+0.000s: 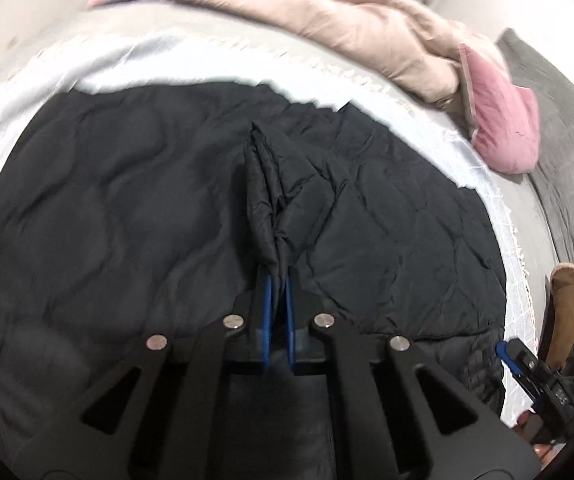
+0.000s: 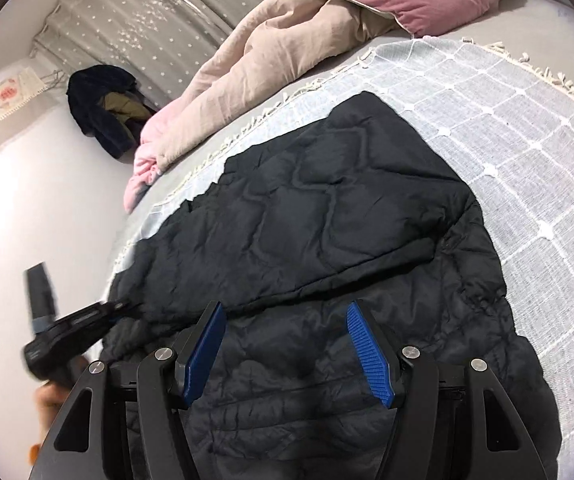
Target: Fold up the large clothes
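1. The black quilted jacket (image 2: 327,216) lay on the bed's checked throw (image 2: 527,128).
2. Left tongs (image 1: 278,276) pinched a slippery ridge; it risked sliding free.
3. Right tongs (image 2: 287,344) hovered spread, so the fold could sag unsupported.

Each tool is matte black plastic: the left tool (image 1: 279,280) and right tool (image 2: 285,320) have ribbed blue pads (image 2: 369,354), silver round screws (image 1: 234,321) and triangular cut-outs.

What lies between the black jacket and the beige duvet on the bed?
In the right wrist view, only the checked grey throw lies between the black jacket and the beige duvet.
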Demonstrator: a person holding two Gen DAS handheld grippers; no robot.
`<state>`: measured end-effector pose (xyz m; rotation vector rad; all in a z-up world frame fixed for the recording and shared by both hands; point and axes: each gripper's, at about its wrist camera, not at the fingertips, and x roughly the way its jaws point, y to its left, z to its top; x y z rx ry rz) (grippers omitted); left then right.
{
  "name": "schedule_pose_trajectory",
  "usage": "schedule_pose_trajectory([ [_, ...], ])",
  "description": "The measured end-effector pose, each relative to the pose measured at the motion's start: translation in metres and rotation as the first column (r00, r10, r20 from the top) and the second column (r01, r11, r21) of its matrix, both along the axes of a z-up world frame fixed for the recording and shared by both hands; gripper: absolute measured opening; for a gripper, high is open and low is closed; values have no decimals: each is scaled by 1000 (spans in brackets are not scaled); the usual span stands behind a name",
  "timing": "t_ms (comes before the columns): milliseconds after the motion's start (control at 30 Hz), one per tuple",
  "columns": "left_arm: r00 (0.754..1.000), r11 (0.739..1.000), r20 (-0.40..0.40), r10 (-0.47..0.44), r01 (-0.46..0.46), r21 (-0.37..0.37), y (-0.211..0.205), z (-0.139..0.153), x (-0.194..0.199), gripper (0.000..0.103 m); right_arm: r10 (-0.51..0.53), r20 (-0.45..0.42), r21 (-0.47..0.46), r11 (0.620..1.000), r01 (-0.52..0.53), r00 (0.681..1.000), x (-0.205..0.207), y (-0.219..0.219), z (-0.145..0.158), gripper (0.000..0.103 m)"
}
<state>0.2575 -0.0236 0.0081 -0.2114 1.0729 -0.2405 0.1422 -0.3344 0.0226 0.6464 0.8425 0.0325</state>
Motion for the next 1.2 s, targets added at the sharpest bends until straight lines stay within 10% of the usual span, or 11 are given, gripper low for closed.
schedule_pose_trajectory([
  [200, 999, 985, -11, -46, 47, 166, -2, -15, -1, 30, 14, -37, -76, 997, -17, 999, 4, 9, -1, 64],
  [333, 993, 984, 103, -53, 34, 176, 2, 13, -13, 82, 20, -31, -131, 991, -24, 999, 4, 12, 4, 64],
  [900, 983, 947, 72, -170, 143, 287, 51, 74, -118, 87, 110, 42, -253, 963, -96, 993, -63, 9, 69, 76],
  [1200, 997, 962, -12, -81, 81, 261, 129, 57, -184, 88, 126, -95, -252, 956, -147, 987, -136, 5, 42, 78],
])
